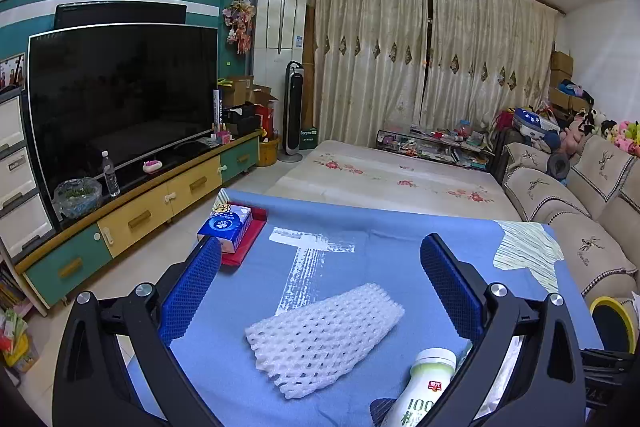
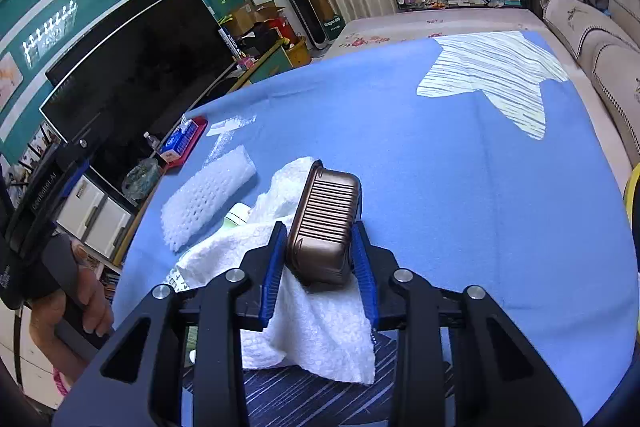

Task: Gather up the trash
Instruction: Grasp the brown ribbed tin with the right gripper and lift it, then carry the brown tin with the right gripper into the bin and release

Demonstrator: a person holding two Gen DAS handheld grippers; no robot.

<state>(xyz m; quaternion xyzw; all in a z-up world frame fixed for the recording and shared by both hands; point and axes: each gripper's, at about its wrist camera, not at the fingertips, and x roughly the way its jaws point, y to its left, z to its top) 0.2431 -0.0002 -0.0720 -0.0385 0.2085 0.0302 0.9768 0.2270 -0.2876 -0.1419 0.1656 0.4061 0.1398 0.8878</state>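
Right gripper [image 2: 320, 259]: blue jaws narrowed onto the sides of a ribbed, bronze-brown plastic tray [image 2: 326, 223], pads against both flanks, tray lying tilted on a crumpled white paper towel [image 2: 316, 327]. Left gripper [image 1: 320, 287]: jaws spread wide, nothing between them, hovering above a white foam fruit net [image 1: 324, 337].

Judged early in the collecting: tray only just gripped, not yet lifted clear. Left to gather: foam net, paper towel, and a white drink bottle with green label [image 1: 424, 387] lying just beside the net. Black bin with yellow rim [image 1: 612, 323] near the table's right edge, probably the destination.

Worked on a blue cloth-covered table [image 2: 460, 187], with a blue tissue pack [image 1: 226, 227] on a red tray at its far left corner. Around it: living room, big dark television [image 1: 120, 99] on a teal and yellow cabinet, cream curtains, beige sofa.
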